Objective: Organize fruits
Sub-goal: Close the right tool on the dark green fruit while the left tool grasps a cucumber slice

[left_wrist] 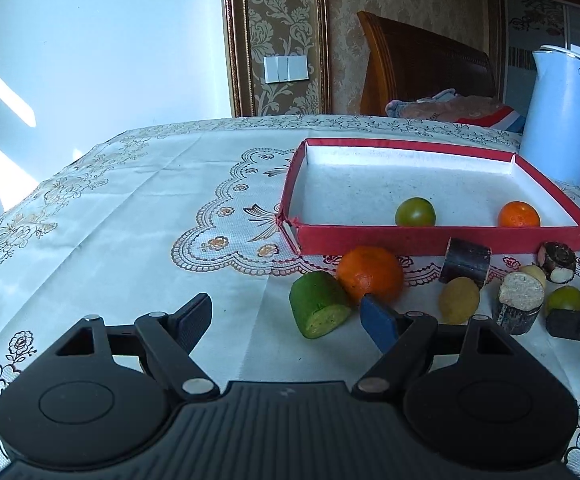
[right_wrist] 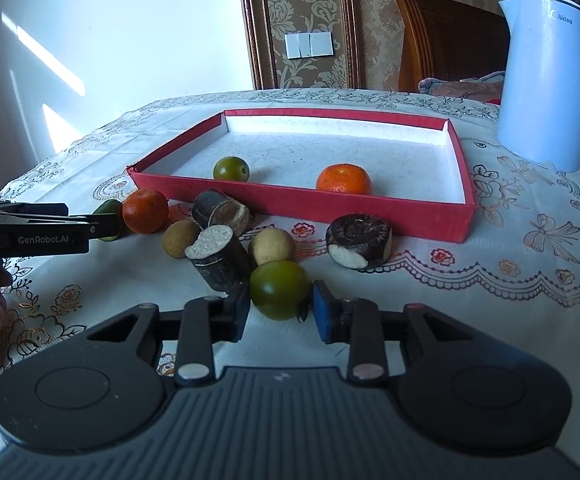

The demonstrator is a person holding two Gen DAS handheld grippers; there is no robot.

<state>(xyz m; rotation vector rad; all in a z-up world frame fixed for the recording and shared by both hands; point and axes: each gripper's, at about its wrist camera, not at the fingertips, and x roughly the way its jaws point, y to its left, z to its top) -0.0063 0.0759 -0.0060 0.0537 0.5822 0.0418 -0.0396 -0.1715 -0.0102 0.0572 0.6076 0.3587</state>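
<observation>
The right tool [right_wrist: 280,312] is held open around a green tomato [right_wrist: 280,289] on the counter [right_wrist: 529,320], just before the red tray's [right_wrist: 290,200] near wall. The left tool [left_wrist: 286,320] is spread open beside a cut green fruit [left_wrist: 319,304]

on my table the lace-patterned tablecloth [left_wrist: 138,216] covers everything. a white electric kettle [right_wrist: 545,80] stands at the far right. behind it i see a wooden headboard [left_wrist: 421,68], a bundle of bedding [left_wrist: 449,108], and a wall switch [right_wrist: 309,45] on damask wallpaper [right_wrist: 297,8].
</observation>
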